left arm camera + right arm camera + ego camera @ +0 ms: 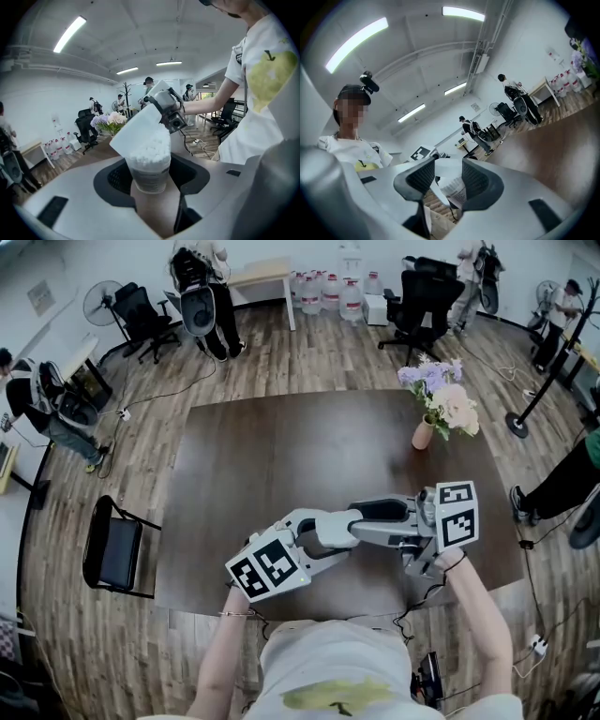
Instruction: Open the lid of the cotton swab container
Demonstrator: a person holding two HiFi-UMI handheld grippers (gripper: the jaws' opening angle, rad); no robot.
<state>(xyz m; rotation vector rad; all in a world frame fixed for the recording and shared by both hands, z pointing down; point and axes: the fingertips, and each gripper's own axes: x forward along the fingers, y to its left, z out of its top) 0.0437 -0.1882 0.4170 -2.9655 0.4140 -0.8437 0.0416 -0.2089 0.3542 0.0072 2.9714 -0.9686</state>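
- The left gripper (151, 174) is holding the cotton swab container (150, 165) between its two jaws. The jaws are standing wide apart, and the dark ribbed pads (117, 176) are pressing on the round body from both sides.
- The container is standing upright in this grip and is being held up in the air. It is not resting on the bench (262, 456).
- White cotton swabs (151, 147) are showing at the container's open top.
- The lid (137, 127) is tilting up over the container's mouth, with its low edge near the rim.
- The right gripper (449, 179) is gripping the raised edge of the lid. Its jaws are standing only a little apart, with the thin white lid between the pads. In the right gripper view, the printed label of the container is showing just under the lid.
- In the head view, the two grippers are meeting tip to tip over the near part of the bench, in front of the person's chest. The container is hidden between them there.
- A vase of flowers (427, 427) is standing on the far right part of the bench, well apart from the grippers.
- A black chair (117, 549) is standing on the wooden floor (309, 352) beside the left edge of the bench.
- Other people are standing around the room.
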